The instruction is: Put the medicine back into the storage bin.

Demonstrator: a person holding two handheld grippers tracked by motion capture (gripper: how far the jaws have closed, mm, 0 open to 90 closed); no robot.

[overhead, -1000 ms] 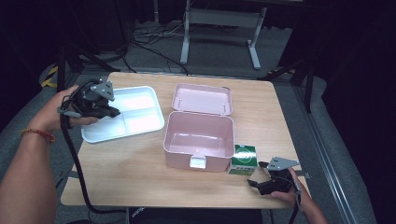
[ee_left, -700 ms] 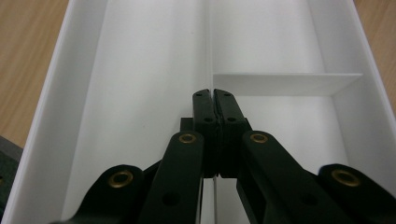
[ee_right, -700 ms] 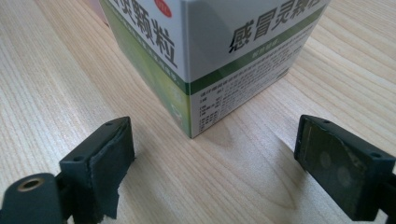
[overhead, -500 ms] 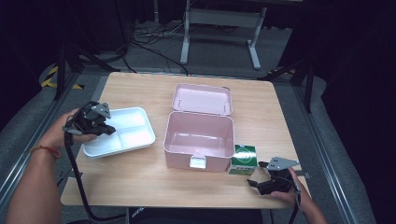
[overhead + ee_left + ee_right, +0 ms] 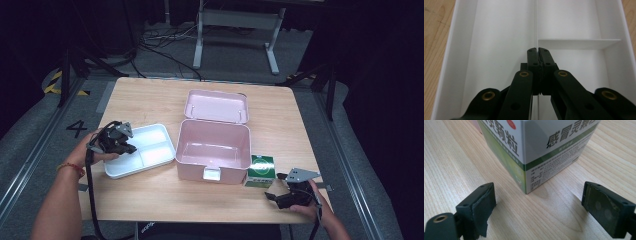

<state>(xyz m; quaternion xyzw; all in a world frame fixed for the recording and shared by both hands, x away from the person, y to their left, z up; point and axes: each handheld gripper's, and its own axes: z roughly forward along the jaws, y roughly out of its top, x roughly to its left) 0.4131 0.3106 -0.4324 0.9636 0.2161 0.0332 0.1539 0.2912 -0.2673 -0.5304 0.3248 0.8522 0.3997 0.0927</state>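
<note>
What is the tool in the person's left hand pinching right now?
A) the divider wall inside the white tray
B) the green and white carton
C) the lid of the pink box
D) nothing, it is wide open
A: in the left gripper view the left tool has its jaws closed on the thin divider wall of the white tray.

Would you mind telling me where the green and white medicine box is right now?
In the high view, the medicine box stands on the table's near right, beside the pink case, just ahead of the open right gripper.
</note>
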